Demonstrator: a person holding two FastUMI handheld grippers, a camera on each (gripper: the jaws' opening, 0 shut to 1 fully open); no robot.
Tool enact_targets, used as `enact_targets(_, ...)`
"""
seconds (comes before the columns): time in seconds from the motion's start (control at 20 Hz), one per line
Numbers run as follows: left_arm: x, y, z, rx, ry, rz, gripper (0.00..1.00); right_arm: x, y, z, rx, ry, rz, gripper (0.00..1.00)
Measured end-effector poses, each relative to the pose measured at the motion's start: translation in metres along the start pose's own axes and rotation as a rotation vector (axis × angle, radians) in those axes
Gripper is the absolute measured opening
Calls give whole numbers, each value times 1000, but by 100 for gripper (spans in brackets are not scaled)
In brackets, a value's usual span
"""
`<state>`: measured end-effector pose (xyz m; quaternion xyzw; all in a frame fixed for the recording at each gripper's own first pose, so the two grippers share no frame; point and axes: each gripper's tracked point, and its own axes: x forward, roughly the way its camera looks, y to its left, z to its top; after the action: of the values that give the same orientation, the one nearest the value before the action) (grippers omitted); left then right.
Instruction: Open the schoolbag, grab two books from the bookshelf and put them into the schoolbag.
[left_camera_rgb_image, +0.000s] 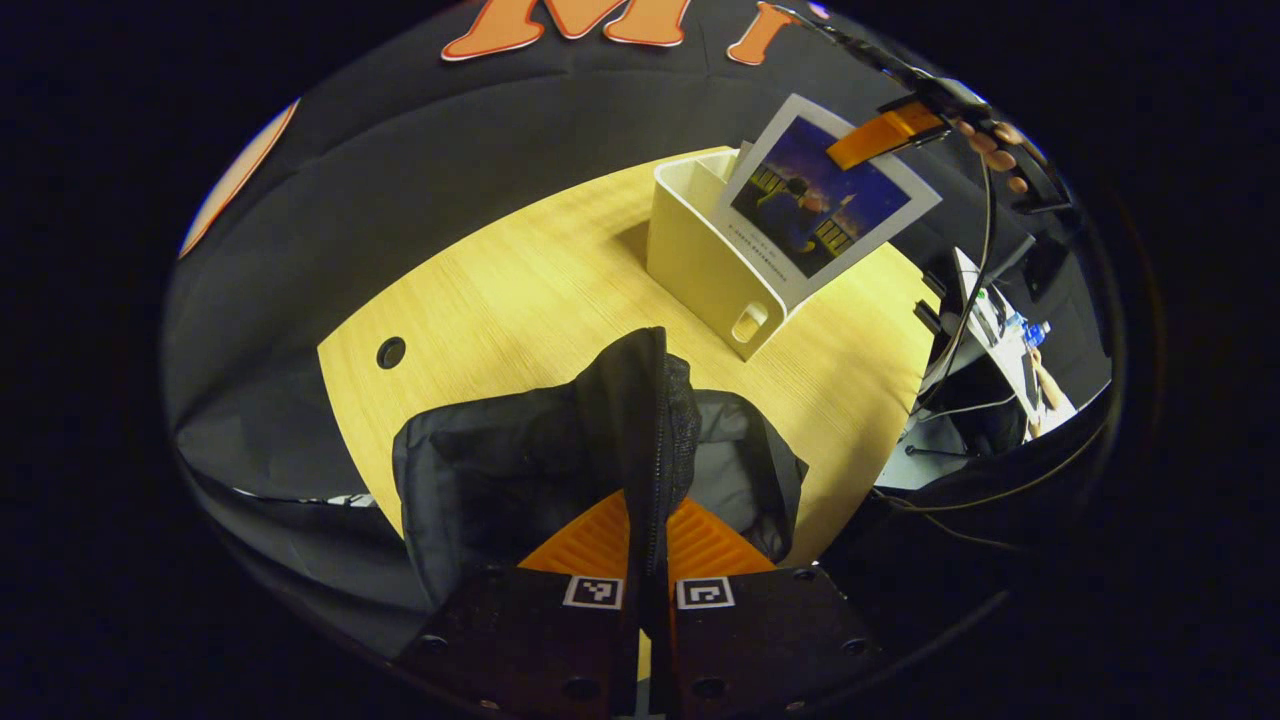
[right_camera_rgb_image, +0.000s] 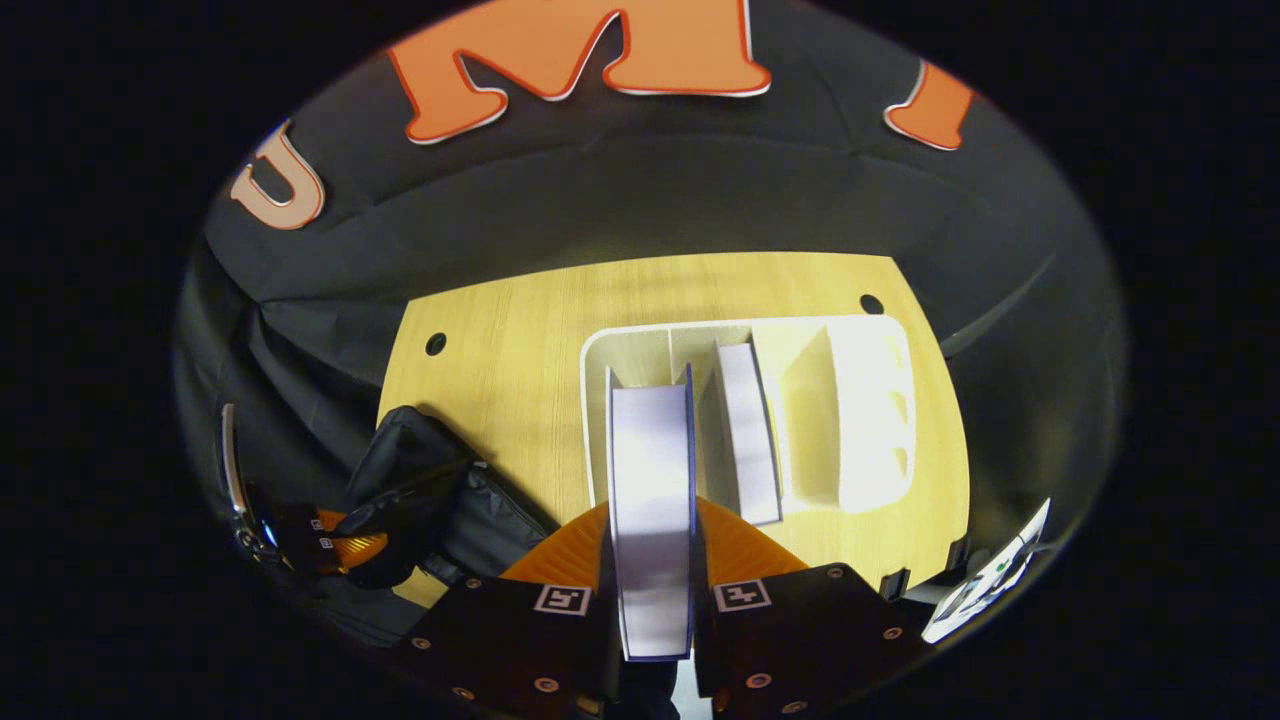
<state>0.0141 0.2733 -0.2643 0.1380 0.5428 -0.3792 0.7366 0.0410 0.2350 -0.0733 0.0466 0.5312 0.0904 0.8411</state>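
Left gripper (left_camera_rgb_image: 648, 560) is clenched on the black schoolbag (left_camera_rgb_image: 560, 450): both fingers press a fold of its fabric along the zip edge, which stands up between them. The schoolbag sits on the wooden table (left_camera_rgb_image: 500, 290), near its front edge, mouth gaping to the right of the pinched fold with pale lining showing inside.

Right gripper (right_camera_rgb_image: 652, 575) is clamped on a book (right_camera_rgb_image: 650, 490), seen edge-on between its fingers, page block pale, cover dark blue at the rims. In the left gripper view that same book (left_camera_rgb_image: 825, 200) hangs tilted above the white bookshelf (left_camera_rgb_image: 705, 255), its picture cover facing the camera, gripped at the upper corner, with a hand (left_camera_rgb_image: 990, 150) behind the gripper.

Bookshelf stands on the table beyond the schoolbag, well apart from it. From the right gripper view it (right_camera_rgb_image: 850, 400) has several open compartments; a second book (right_camera_rgb_image: 745, 435) stands upright in the slot just right of the held one.

The schoolbag (right_camera_rgb_image: 420, 490) lies at the left in the right gripper view
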Motion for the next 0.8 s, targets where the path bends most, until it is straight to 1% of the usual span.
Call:
enact_targets(0.15, -1, -4, 1, 13, -12, -13, 6, -35, -1, -20, 52, -58, 33, 30)
enact_targets(0.3, -3, -5, 1, 26, -24, -20, 5, -56, 1, -49, 114, -101, 84, 30)
enact_targets(0.45, -5, -3, 2, 51, -31, -17, 6, -57, 24, -85, 197, -106, 201, 29)
enact_targets(0.55, -13, -7, 2, 65, -40, -16, 6, -52, 37, -103, 236, -104, 266, 29)
enact_targets(0.8, -20, -8, 4, 64, -59, -2, 5, -35, 71, -142, 297, -77, 380, 29)
